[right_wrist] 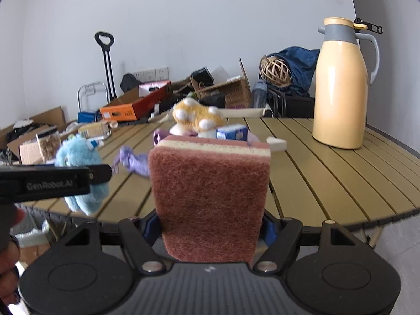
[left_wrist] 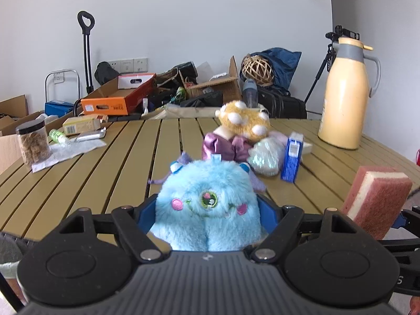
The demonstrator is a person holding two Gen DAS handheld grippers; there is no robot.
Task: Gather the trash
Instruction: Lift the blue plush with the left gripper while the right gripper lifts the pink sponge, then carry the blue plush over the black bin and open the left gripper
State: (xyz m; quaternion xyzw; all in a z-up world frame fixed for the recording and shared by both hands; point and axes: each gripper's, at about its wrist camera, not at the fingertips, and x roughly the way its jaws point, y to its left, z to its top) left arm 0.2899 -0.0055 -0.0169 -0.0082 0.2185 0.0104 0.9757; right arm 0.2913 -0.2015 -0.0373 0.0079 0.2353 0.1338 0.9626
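Note:
My left gripper (left_wrist: 207,215) is shut on a fluffy blue plush monster (left_wrist: 207,207), its blue pads pressing both sides. The same plush (right_wrist: 78,162) shows at the left of the right wrist view, held off the table's near edge. My right gripper (right_wrist: 211,223) is shut on a pink-and-cream scrub sponge (right_wrist: 210,189), standing upright between the pads; that sponge (left_wrist: 375,199) appears at the right edge of the left wrist view. A small blue carton (left_wrist: 291,160) stands on the slatted table (left_wrist: 105,173) beside a shiny crumpled wrapper (left_wrist: 263,157).
A yellow spotted plush (left_wrist: 244,120) lies on purple satin cloth (left_wrist: 225,147) mid-table. A tall cream thermos jug (left_wrist: 344,92) stands at the right. At the left: a jar (left_wrist: 32,141), a green bottle (left_wrist: 57,136), a box (left_wrist: 81,124) and a white sheet. Boxes and bags crowd the floor behind.

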